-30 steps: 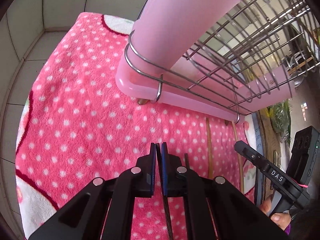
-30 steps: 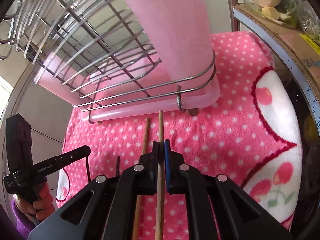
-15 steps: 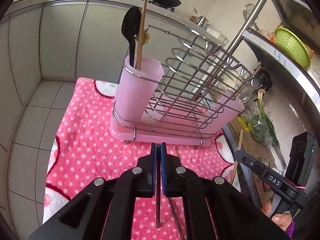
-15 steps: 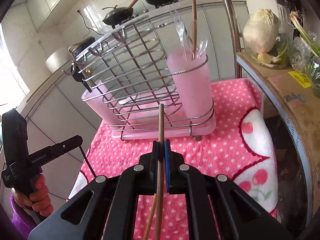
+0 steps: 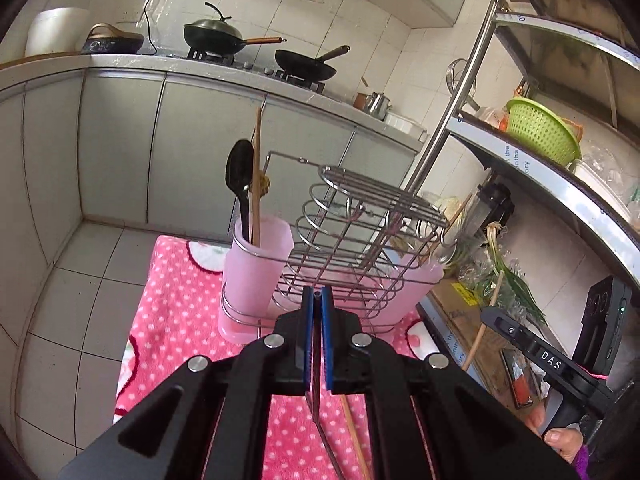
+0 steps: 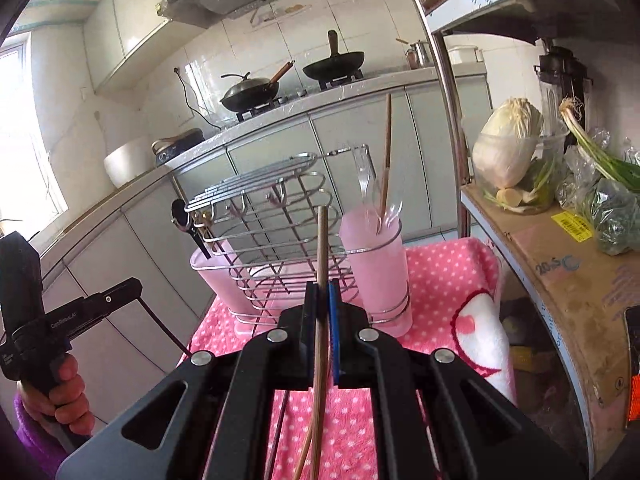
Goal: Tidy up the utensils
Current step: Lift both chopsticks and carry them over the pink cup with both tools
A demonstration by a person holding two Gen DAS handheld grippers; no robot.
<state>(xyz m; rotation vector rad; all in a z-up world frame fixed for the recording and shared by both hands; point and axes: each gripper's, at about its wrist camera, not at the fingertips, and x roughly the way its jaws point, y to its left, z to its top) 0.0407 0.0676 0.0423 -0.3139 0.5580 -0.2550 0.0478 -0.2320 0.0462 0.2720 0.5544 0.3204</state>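
My left gripper (image 5: 316,300) is shut on a dark chopstick (image 5: 317,384), lifted above the pink dotted towel (image 5: 176,300). My right gripper (image 6: 323,292) is shut on a light wooden chopstick (image 6: 322,248) that sticks up past the fingertips. A wire dish rack (image 5: 360,240) with two pink cups stands ahead. The left pink cup (image 5: 256,264) holds a black spoon (image 5: 238,176) and a wooden chopstick. The other pink cup (image 6: 376,268) holds clear plastic cutlery (image 6: 366,180) and a wooden chopstick (image 6: 386,152). One more wooden chopstick (image 5: 354,436) lies on the towel.
A metal shelf (image 6: 560,248) with a cardboard box, cabbage and greens stands at the right, its steel pole (image 6: 448,100) beside the rack. Kitchen cabinets and a counter with woks (image 5: 216,36) are behind. Tiled floor (image 5: 72,280) lies left of the towel.
Both grippers have risen and pulled back from the towel with their chopsticks held. The rack, close and overhead before, now stands whole below and ahead.
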